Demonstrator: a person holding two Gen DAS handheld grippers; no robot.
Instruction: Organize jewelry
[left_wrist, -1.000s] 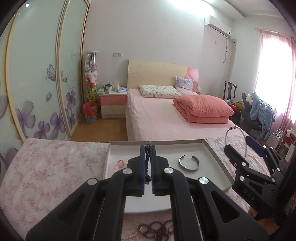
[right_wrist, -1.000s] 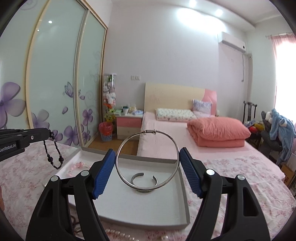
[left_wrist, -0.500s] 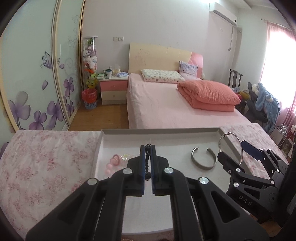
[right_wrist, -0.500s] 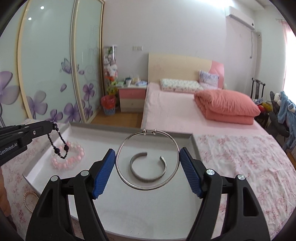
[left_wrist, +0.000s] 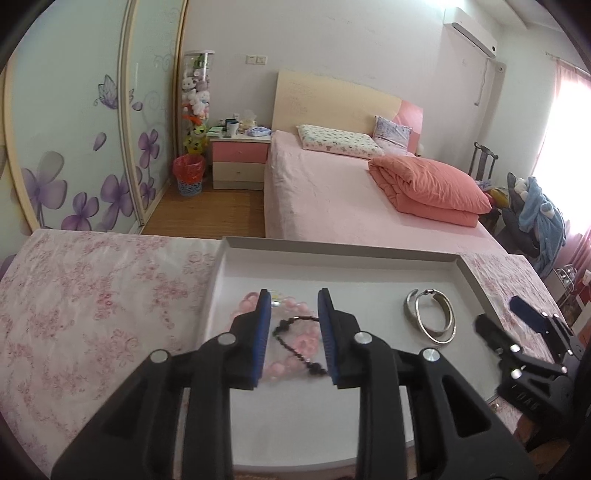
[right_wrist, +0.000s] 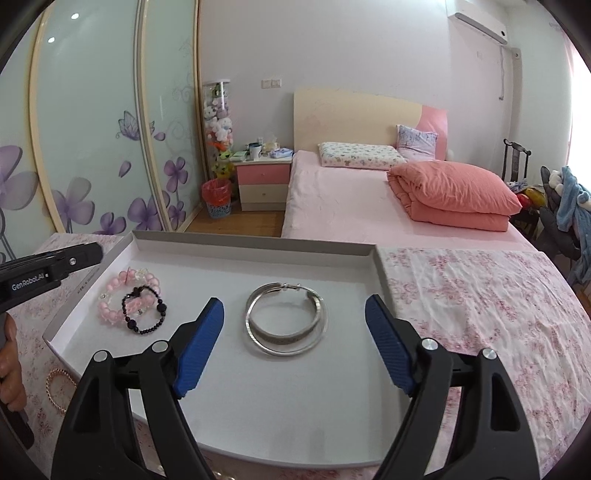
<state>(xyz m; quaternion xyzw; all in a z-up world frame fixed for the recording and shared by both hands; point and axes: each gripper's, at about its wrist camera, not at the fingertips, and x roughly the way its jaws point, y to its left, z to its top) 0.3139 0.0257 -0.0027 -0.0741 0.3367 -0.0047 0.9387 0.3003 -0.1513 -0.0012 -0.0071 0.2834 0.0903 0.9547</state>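
Both claws (left_wrist: 291, 328) (right_wrist: 293, 347) gape, just opened, over one tray (right_wrist: 258, 245) holding four bracelets.

A black bead bracelet (right_wrist: 144, 310) lies flat across a pink bead bracelet (right_wrist: 122, 295) at the tray's (right_wrist: 236, 246) left; a thin silver hoop (right_wrist: 287, 319) overlaps a silver cuff (right_wrist: 286, 334) mid-tray.

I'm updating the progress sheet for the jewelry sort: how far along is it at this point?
Four pieces lie in the tray: pink bead bracelet with black bead bracelet on it, silver cuff inside the thin silver hoop. Nothing is in hand: left gripper and right gripper have just been opening, both empty. A gold bead bracelet remains outside on the cloth.
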